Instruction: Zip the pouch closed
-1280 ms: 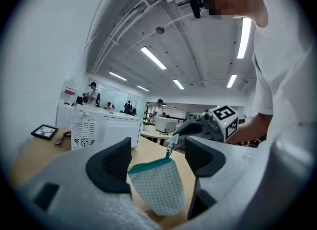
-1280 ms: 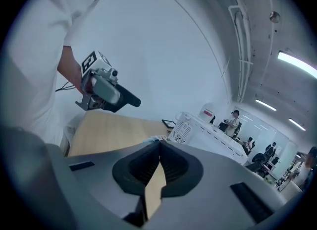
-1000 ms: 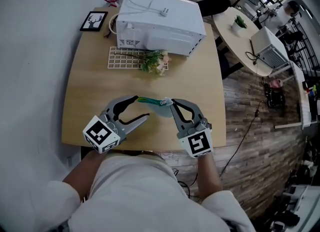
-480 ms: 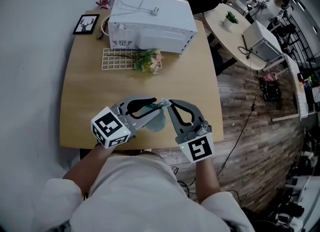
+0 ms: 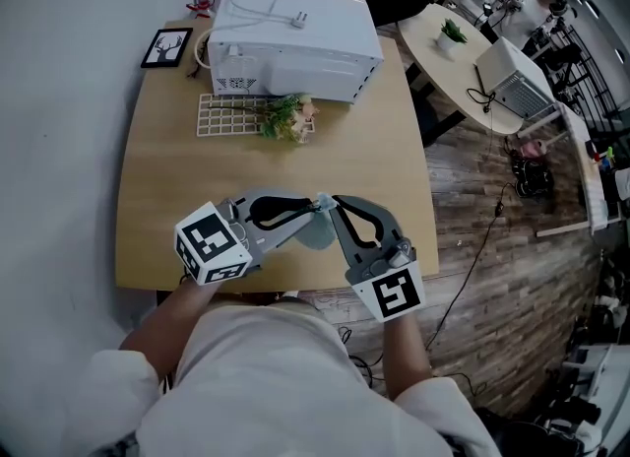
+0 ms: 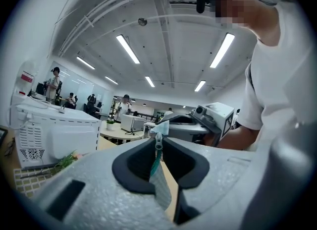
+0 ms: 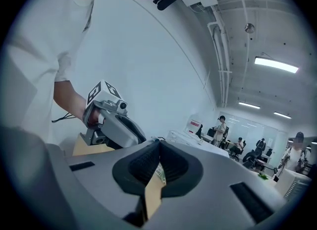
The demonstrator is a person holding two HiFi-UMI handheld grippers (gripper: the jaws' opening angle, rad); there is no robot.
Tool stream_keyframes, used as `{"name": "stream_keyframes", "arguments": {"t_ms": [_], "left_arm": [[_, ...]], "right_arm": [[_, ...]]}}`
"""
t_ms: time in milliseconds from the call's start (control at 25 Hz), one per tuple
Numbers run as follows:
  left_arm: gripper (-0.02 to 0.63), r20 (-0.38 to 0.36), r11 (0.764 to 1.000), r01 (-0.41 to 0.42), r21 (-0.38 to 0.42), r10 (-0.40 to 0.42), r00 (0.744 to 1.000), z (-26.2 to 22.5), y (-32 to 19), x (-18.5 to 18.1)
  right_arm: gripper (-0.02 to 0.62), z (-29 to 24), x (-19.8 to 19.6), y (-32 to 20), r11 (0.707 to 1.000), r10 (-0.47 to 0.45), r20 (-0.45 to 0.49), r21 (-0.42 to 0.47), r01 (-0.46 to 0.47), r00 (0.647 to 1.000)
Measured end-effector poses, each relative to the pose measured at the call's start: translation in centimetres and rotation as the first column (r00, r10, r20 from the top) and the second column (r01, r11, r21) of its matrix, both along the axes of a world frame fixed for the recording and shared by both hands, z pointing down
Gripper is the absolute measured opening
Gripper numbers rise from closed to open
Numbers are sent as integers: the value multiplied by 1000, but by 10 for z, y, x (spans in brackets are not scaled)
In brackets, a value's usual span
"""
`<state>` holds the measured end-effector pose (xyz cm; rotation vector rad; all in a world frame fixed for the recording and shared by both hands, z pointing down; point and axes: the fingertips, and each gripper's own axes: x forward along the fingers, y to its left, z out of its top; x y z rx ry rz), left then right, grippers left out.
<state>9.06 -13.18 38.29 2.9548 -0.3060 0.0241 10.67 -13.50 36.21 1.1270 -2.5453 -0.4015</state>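
Observation:
A translucent pouch (image 5: 313, 232) with a teal zipper hangs over the front of the wooden table (image 5: 167, 179), held between both grippers. My right gripper (image 5: 335, 205) is shut on the pouch's top edge; a bit of pouch (image 7: 158, 174) shows between its jaws. My left gripper (image 5: 314, 207) meets it tip to tip. Its jaws are closing, and the metal zipper pull (image 6: 158, 141) sits pinched at their tips with the teal zipper tape (image 6: 155, 162) and mesh pouch hanging below. The right gripper (image 6: 198, 125) shows just beyond in the left gripper view.
A white microwave (image 5: 290, 41) stands at the table's far end, with a white grid rack (image 5: 228, 115) and a flower sprig (image 5: 285, 120) in front of it. A framed deer picture (image 5: 164, 47) lies at the far left. Beyond the table's right edge is wood floor.
My left gripper swung right from an open stance beside the pouch and closed at the pouch's top by the right gripper. The pouch rose off the table a little.

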Motion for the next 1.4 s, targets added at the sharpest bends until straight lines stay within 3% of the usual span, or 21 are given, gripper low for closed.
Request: {"name": "stream_keyframes", "arguments": {"t_ms": [280, 920, 1040, 1280, 1400], "left_arm": [[52, 56, 1000, -12, 21, 11, 998, -2, 1, 5], [48, 50, 997, -63, -49, 65, 997, -8, 1, -4], [48, 34, 995, -68, -67, 70, 997, -11, 1, -8], [49, 92, 998, -57, -38, 60, 994, -3, -8, -14], [49, 87, 998, -38, -42, 42, 995, -1, -11, -19]], "right_arm": [[0, 3, 12, 3, 999, 42, 13, -3, -42, 999], [-2, -21, 13, 7, 999, 30, 174, 21, -34, 984], [-2, -28, 13, 5, 999, 8, 170, 40, -15, 985], [0, -37, 25, -5, 998, 37, 251, 33, -47, 967], [0, -37, 23, -7, 998, 29, 225, 41, -40, 974]]}}
